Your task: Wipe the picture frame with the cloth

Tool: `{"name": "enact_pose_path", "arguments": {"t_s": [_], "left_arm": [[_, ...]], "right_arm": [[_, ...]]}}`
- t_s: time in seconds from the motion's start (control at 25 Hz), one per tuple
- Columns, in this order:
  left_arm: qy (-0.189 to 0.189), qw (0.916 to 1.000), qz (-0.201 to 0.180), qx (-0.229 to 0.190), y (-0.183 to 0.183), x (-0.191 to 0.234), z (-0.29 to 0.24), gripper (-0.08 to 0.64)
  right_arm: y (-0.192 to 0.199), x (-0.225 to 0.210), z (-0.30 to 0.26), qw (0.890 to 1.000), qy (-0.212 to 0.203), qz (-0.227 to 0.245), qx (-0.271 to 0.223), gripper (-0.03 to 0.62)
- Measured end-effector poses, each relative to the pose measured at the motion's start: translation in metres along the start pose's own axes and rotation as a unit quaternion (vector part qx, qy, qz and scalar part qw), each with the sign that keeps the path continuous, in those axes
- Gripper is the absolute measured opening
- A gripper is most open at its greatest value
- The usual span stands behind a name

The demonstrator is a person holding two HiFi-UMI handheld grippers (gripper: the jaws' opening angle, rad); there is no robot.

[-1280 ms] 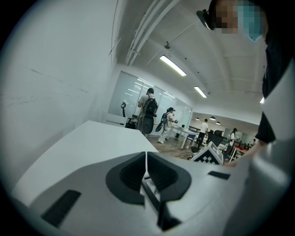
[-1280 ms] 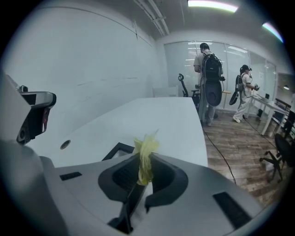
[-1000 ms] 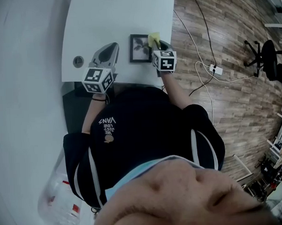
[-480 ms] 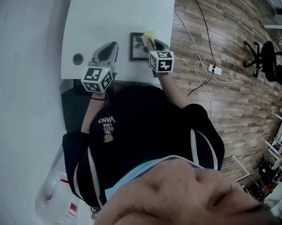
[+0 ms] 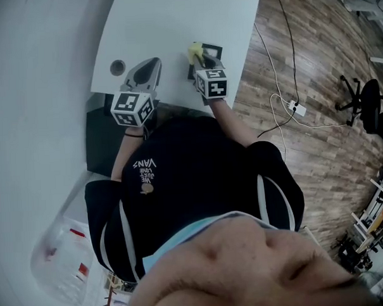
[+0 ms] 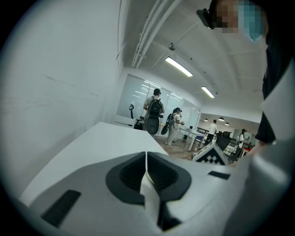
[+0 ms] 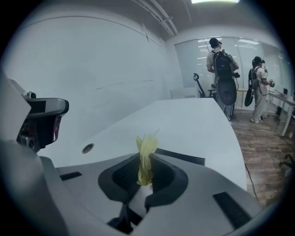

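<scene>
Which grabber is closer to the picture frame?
Right. The right gripper, pinching the yellow cloth, is over the picture frame; the left gripper sits shut, apart, to its left.

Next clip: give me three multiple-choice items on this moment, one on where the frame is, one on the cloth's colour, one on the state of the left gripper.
1. Where does the picture frame lie?
A) on the wooden floor
B) on the white table, at the right gripper
C) on an office chair

2. What colour is the cloth?
A) blue
B) yellow
C) red

3. How do the jaws of the left gripper stand?
A) shut on the cloth
B) wide apart
C) together, with nothing between

Answers:
1 B: the head view shows it flat on the tabletop by the right gripper.
2 B: a yellow cloth is pinched in the right gripper's jaws.
3 C: the left gripper view shows the jaws meeting, empty.
</scene>
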State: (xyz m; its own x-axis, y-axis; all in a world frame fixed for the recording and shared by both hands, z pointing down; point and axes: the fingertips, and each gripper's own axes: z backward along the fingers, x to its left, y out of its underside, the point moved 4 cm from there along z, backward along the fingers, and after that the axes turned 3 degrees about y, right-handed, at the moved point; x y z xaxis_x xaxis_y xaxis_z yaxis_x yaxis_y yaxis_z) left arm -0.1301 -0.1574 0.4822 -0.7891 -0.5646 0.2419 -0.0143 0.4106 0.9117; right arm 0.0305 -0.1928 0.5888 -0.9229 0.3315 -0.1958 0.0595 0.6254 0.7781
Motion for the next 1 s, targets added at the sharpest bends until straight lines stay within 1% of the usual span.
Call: {"name": "enact_pose_path", "arguments": {"t_s": [0.16,0.32,0.56,1.0], "left_arm": [[-0.015,0.9999,0.002,0.0,0.002,0.006,0.011,0.018],[-0.016,0.9999,0.002,0.0,0.003,0.006,0.015,0.018],[-0.007,1.0,-0.002,0.001,0.002,0.0,0.011,0.018],[0.02,0.9998,-0.007,0.005,0.003,-0.012,-0.005,0.018]], "right_arm": [[0.004,0.007,-0.007,1.0,-0.004,0.005,0.008,0.046],[0.007,0.007,-0.01,1.0,0.0,0.007,0.012,0.046],[0.011,-0.001,-0.006,1.0,0.011,0.003,0.014,0.046],[0.023,-0.035,0.01,0.998,0.053,-0.02,0.017,0.046]]}}
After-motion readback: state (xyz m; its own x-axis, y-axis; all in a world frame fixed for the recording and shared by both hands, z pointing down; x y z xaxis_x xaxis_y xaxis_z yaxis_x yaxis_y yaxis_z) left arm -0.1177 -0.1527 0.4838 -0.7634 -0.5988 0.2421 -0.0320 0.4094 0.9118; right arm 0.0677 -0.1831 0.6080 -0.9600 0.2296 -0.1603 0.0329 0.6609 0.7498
